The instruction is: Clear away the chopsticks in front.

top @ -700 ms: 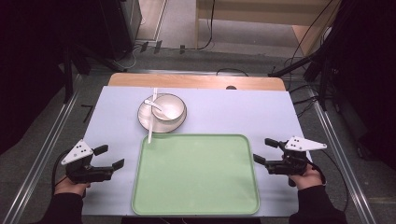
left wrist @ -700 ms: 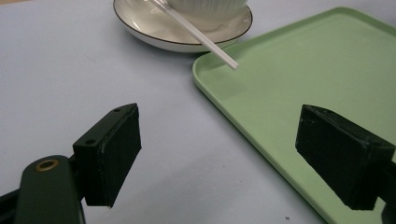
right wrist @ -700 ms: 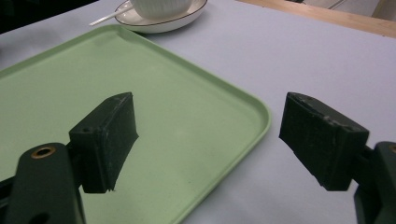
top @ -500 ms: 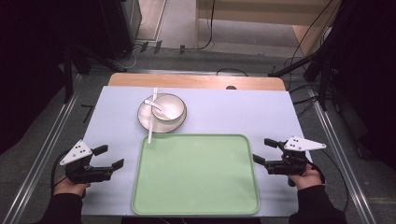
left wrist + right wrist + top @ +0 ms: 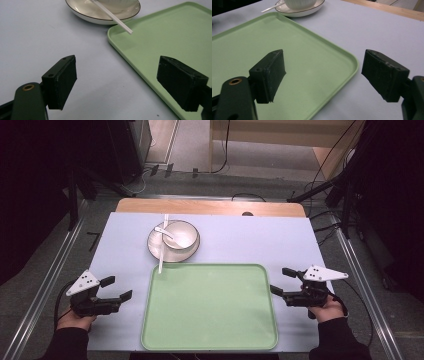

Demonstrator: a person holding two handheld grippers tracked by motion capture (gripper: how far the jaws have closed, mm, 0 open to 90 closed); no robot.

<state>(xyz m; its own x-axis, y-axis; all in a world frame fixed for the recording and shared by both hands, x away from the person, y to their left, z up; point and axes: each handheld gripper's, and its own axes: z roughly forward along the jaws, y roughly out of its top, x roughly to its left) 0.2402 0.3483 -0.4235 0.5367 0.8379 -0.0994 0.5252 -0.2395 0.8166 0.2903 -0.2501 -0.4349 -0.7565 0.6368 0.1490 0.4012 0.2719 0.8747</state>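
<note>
A pale green tray (image 5: 210, 306) lies at the table's near middle with nothing on it. Behind its far left corner stands a white plate (image 5: 155, 249) carrying a white bowl (image 5: 181, 234) with a white spoon (image 5: 164, 232) in it. A white stick (image 5: 162, 245) lies across the plate, its near end over the tray's corner. My left gripper (image 5: 117, 288) rests open on the table left of the tray; the tray's edge (image 5: 130, 62) runs between its jaws. My right gripper (image 5: 281, 281) is open at the tray's right edge (image 5: 352, 67), holding nothing.
The table has a pale lilac top (image 5: 260, 245) with a wooden strip (image 5: 210, 207) along its far edge. Metal rails (image 5: 55, 265) run down both sides. Dark equipment and cables stand on the floor beyond.
</note>
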